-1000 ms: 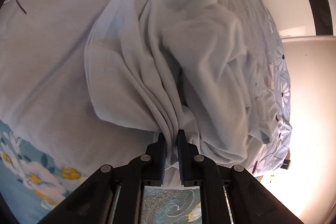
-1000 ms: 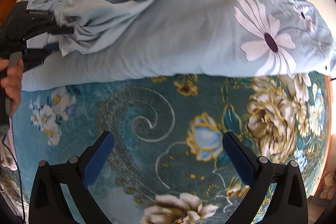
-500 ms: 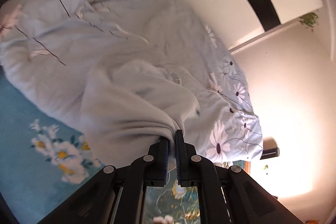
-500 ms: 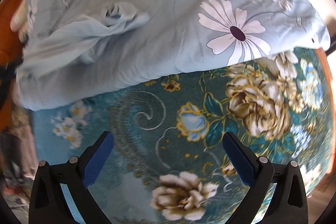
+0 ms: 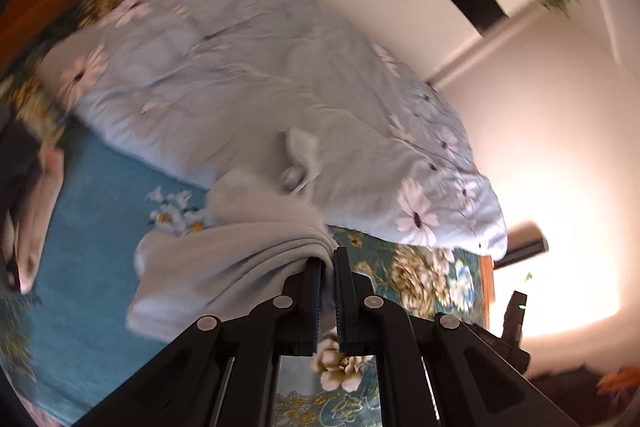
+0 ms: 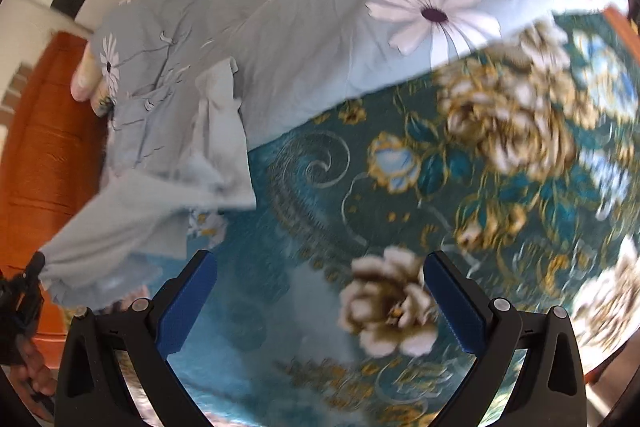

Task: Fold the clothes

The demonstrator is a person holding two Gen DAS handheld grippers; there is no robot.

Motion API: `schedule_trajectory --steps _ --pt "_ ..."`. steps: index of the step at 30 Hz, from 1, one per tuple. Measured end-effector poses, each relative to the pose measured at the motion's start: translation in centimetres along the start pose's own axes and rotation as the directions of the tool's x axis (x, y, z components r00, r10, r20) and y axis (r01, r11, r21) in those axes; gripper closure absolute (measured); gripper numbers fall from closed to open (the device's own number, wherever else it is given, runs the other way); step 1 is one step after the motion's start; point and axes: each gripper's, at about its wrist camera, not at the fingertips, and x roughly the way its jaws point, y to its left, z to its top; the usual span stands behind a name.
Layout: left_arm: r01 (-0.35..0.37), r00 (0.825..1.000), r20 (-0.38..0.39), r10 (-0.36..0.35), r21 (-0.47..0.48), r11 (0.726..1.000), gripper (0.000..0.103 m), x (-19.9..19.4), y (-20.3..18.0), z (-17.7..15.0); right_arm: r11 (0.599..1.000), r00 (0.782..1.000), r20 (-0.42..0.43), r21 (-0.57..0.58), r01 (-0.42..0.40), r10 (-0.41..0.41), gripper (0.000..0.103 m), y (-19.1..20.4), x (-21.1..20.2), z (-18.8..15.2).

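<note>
Left gripper (image 5: 328, 269) clamps a bunched edge of the pale blue garment (image 5: 224, 259).
Right gripper (image 6: 316, 291) gapes empty over bare floral bedsheet (image 6: 400, 187); garment's free edge hangs left of it.

Left wrist view raised, angled down along bed (image 5: 100, 247) toward quilt (image 5: 280, 67), right wrist view steeper over bedspread, both sharing quilt and pale garment (image 5: 224, 259).

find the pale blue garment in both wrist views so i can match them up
Left wrist: the pale blue garment hangs left of centre, low, bunched between the shut fingers of the left gripper.
Right wrist: it drapes at lower left, running off to the picture's left edge.
Shared landmark: the daisy-print quilt behind it.
</note>
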Motion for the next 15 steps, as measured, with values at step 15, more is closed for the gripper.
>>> schedule_trajectory --steps 15 --pt "0.472 0.870 -0.101 -0.483 0.457 0.754 0.097 -3.7 -27.2 0.5 0.946 0.987 0.150 0.323 0.006 -0.058 0.000 -13.1 -7.9 -5.4"
